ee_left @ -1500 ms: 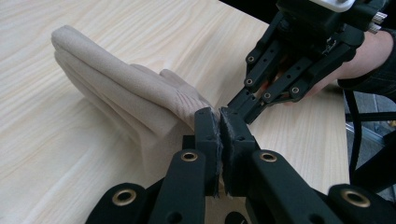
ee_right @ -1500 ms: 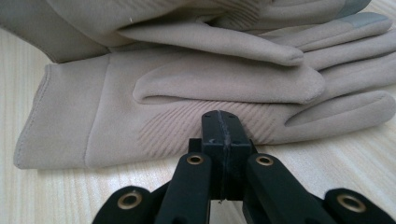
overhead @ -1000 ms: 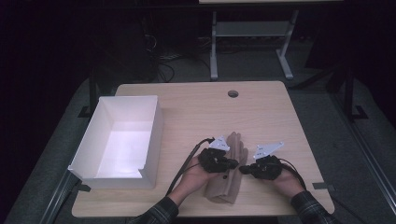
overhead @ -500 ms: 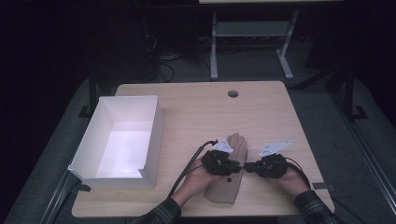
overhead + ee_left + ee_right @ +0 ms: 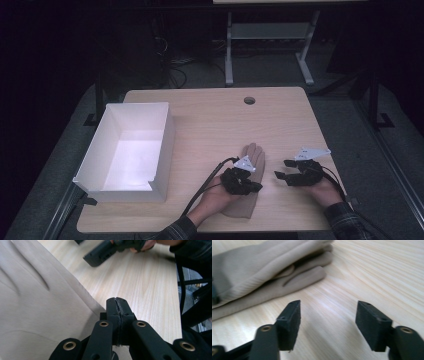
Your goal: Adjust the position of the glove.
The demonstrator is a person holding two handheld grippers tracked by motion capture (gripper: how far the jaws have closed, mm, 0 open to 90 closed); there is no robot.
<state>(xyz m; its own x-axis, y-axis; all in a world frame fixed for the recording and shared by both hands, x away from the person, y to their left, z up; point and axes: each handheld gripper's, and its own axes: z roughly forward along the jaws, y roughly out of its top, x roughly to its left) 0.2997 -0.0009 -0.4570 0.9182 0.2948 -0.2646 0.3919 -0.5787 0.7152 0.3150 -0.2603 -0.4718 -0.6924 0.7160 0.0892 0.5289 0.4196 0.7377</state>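
Observation:
A beige glove [image 5: 253, 159] lies flat on the wooden table, fingers pointing away from me. My left gripper [image 5: 254, 187] rests over its palm. In the left gripper view the glove [image 5: 37, 310] spreads to the left, and my left gripper [image 5: 117, 306] is shut, its tips at the glove's right edge; I see no fabric between the jaws. My right gripper [image 5: 280, 176] hovers open just right of the glove, pointing left at it. In the right gripper view the glove [image 5: 262, 270] lies ahead to the left, and my right gripper [image 5: 328, 315] holds nothing.
An open white box [image 5: 166, 145] stands on the table's left side. A round cable hole [image 5: 249, 100] sits near the far edge. The right gripper [image 5: 100, 255] shows at the top of the left gripper view. A metal stand [image 5: 270, 30] lies beyond the table.
My right gripper has drawn away to the right, leaving a gap to the glove. The left gripper has slid slightly right and toward me over the glove.

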